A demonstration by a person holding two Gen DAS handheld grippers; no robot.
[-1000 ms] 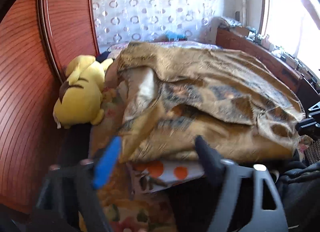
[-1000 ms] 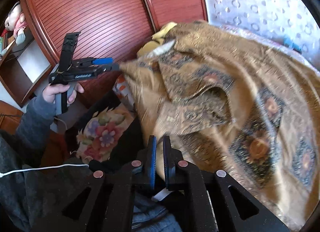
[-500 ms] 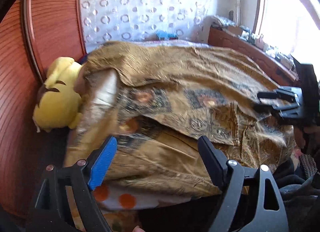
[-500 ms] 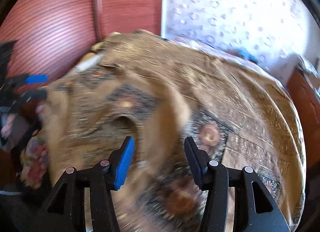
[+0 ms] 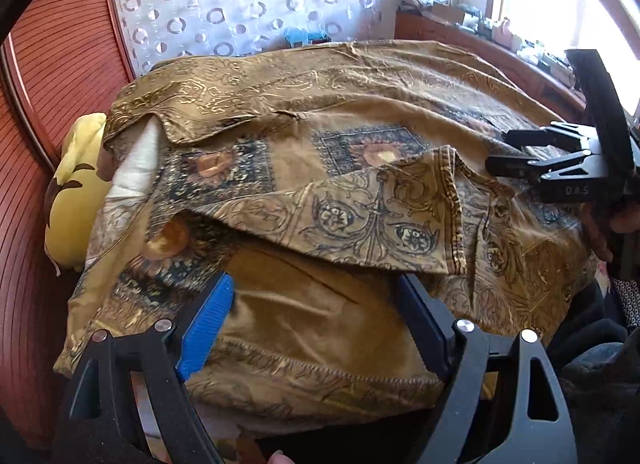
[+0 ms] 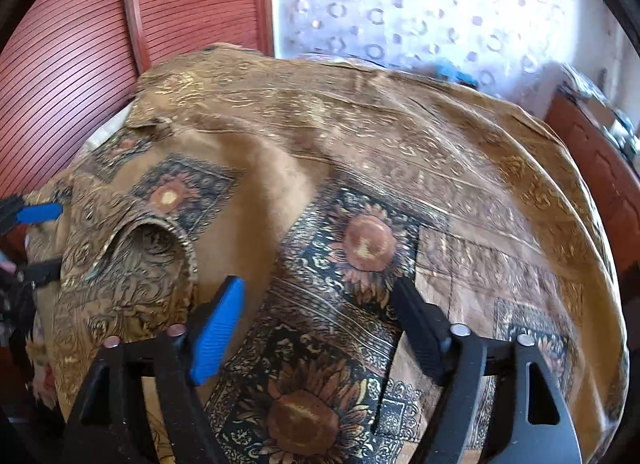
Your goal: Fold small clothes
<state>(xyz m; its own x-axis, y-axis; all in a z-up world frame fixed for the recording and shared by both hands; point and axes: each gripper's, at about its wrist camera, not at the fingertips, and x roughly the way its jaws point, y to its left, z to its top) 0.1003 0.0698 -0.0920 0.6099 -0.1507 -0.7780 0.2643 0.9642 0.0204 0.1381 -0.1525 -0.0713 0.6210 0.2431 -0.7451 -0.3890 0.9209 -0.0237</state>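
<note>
Across the bed lies the brown sunflower-print cloth (image 5: 360, 168), rumpled, one flap folded over. Both the left gripper (image 5: 316, 328) and the right gripper (image 6: 320, 328) hover with jaws spread, the right's just opened, nothing between. It looks light, soft and limp; best pinched at a hemmed near corner.

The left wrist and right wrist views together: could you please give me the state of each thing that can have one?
Brown patterned garment: spread on the bed, sleeve folded across its front, not yet folded up.
Left gripper: open, nothing between the jaws.
Right gripper: open, jaws have just been opening, nothing between them.
Yellow plush toy: lying beside the garment, partly covered.
</note>
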